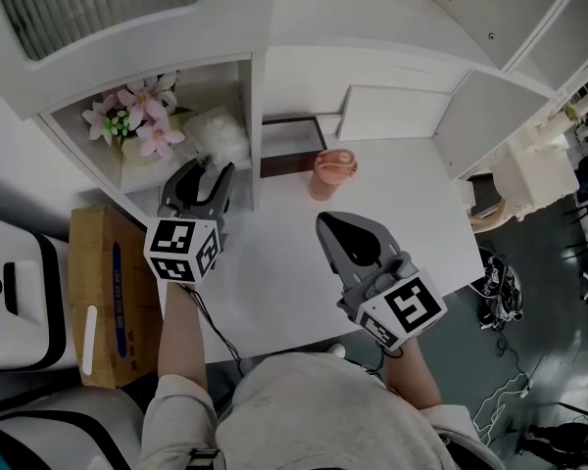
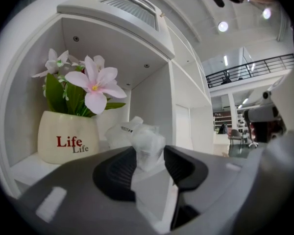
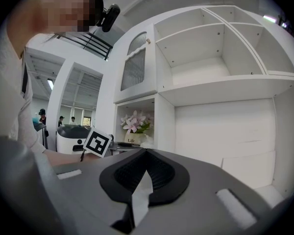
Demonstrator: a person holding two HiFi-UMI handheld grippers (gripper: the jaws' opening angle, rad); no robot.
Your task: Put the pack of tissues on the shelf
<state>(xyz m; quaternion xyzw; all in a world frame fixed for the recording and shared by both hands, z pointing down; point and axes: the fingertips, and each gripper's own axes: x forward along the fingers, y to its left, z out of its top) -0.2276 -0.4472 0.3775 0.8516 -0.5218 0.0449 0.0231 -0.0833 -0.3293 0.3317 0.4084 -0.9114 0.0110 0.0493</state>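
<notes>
tissue pack [image 2: 137, 136] in shelf [image 2: 19, 168], right of flowerpot [image 2: 68, 136]

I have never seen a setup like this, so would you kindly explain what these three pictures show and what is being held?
There is no robot: a person holds a two-jaw tool in each hand. One picture looks down from a head camera; the other two come from cameras on the tools. The left tool reaches into a shelf compartment, jaws open, with the pack of tissues between them, beside a flower pot. The right tool hovers shut and empty over the white table, where a pink cup stands.
</notes>
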